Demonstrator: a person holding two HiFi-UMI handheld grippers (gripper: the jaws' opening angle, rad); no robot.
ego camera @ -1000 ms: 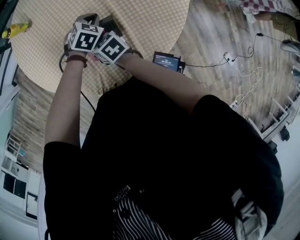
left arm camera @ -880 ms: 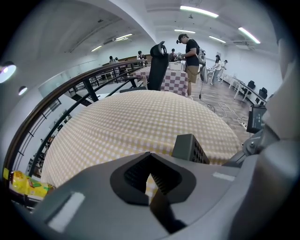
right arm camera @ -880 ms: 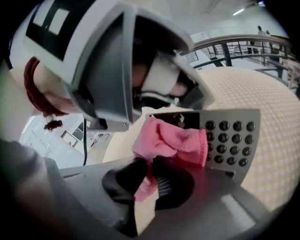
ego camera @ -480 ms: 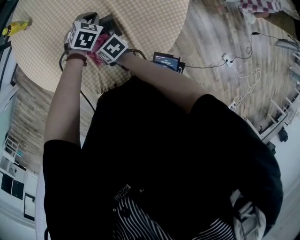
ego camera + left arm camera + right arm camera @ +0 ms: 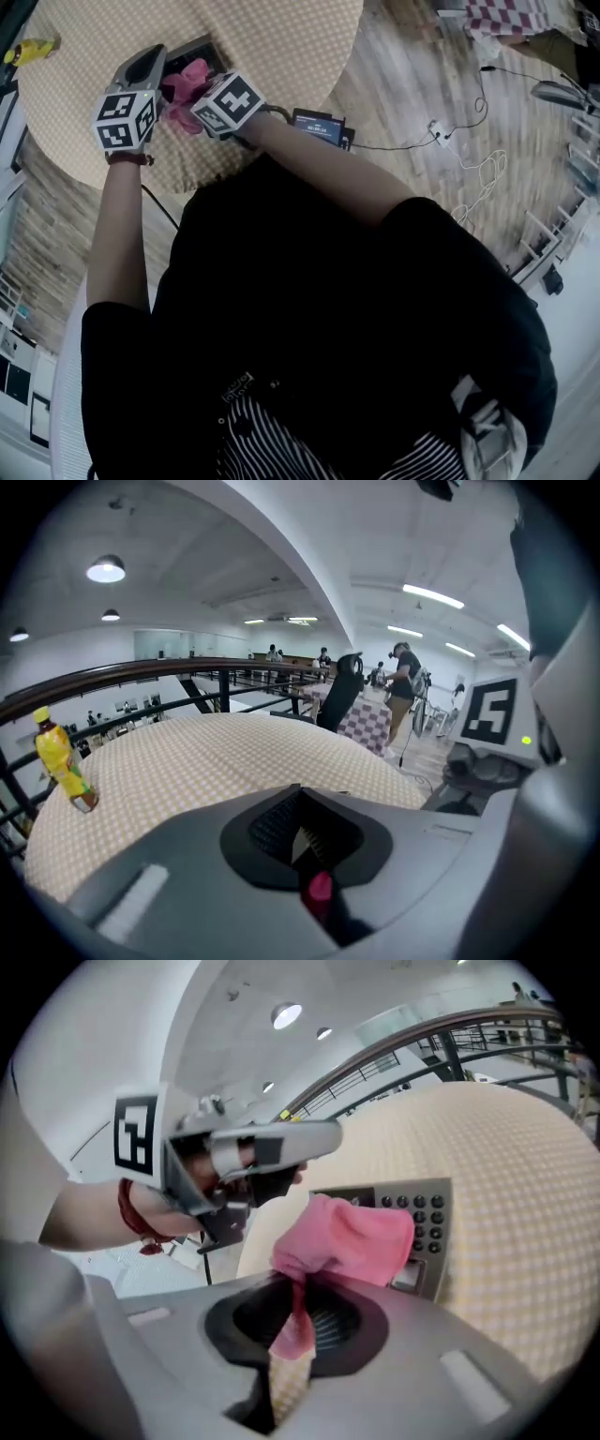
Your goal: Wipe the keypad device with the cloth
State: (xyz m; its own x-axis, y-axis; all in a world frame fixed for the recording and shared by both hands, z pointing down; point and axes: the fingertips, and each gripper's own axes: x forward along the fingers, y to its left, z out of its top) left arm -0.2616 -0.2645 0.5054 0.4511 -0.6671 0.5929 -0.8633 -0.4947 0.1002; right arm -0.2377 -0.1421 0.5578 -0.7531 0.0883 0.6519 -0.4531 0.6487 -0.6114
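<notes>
**Left gripper swings off the keypad**

Head view: the left gripper [image 5: 155,58] has moved to the left of the keypad [image 5: 199,47]. Its cube is now apart from the right gripper [image 5: 195,92], baring the cloth [image 5: 185,80] on the keypad.

Left gripper view: jaws together, empty; a bottle [image 5: 61,761] stands beyond.

Right gripper view: jaws pinch the cloth, which is draped over part of the keypad.
</notes>
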